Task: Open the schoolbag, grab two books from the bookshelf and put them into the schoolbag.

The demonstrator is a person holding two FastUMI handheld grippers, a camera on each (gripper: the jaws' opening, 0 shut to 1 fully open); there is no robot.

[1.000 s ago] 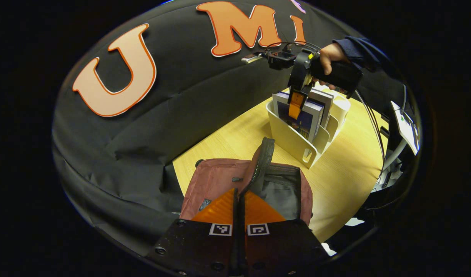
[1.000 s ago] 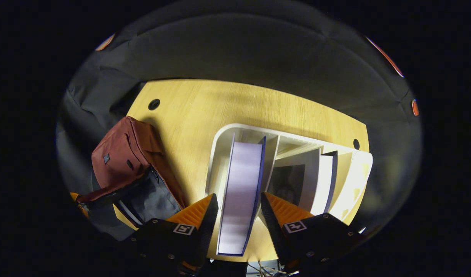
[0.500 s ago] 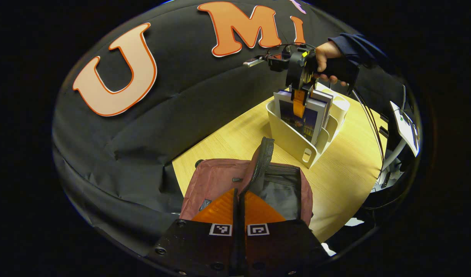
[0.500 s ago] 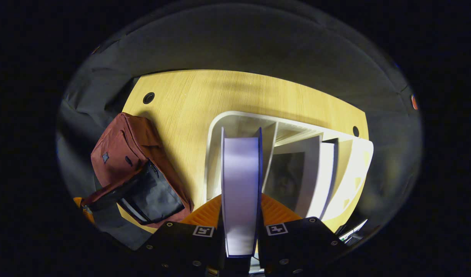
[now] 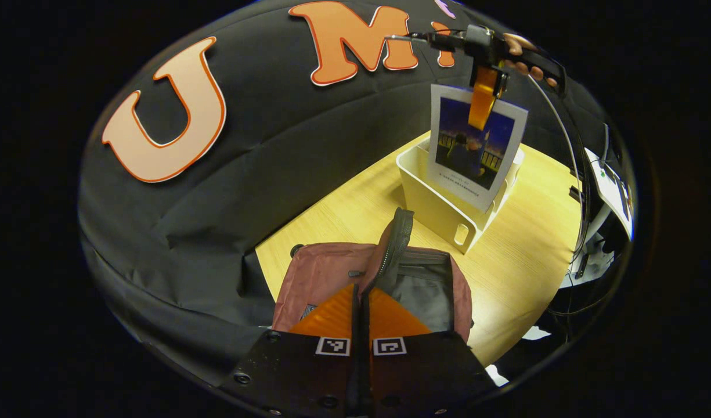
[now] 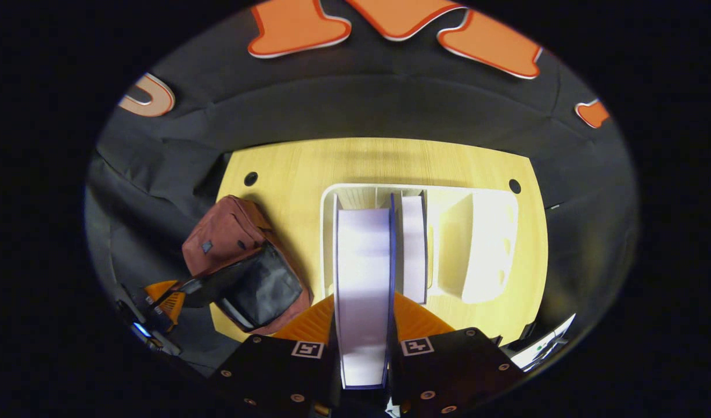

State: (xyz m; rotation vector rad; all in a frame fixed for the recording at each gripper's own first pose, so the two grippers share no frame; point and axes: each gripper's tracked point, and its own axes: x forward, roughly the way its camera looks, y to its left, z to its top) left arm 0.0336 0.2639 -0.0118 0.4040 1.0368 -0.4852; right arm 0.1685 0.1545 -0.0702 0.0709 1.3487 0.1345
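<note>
The maroon schoolbag [image 5: 326, 273] lies on the table with its mouth open and its grey lining [image 5: 425, 290] showing. My left gripper [image 5: 361, 297] is shut on the bag's zipper flap [image 5: 396, 232], which stands upright. My right gripper [image 5: 482, 101], held by a hand [image 5: 520, 49], is shut on the top edge of a book [image 5: 474, 148] with a blue picture cover. The book hangs above the white bookshelf [image 5: 433, 203]. In the right gripper view the book's pages [image 6: 364, 273] run between my right gripper's [image 6: 364, 305] fingers. A second book [image 6: 413, 249] stands in the bookshelf [image 6: 477, 249], and the schoolbag [image 6: 227, 238] lies to its left.
The yellow wooden table [image 5: 523, 261] has round cable holes [image 6: 251, 178] near its far corners. Cables [image 5: 573, 151] trail from the right gripper toward white equipment [image 5: 613, 191] past the table's right edge. Black cloth walls surround the table.
The right gripper went from open around the book to shut on it, then rose and lifted the book up out of the bookshelf. The left gripper stayed shut on the flap.
</note>
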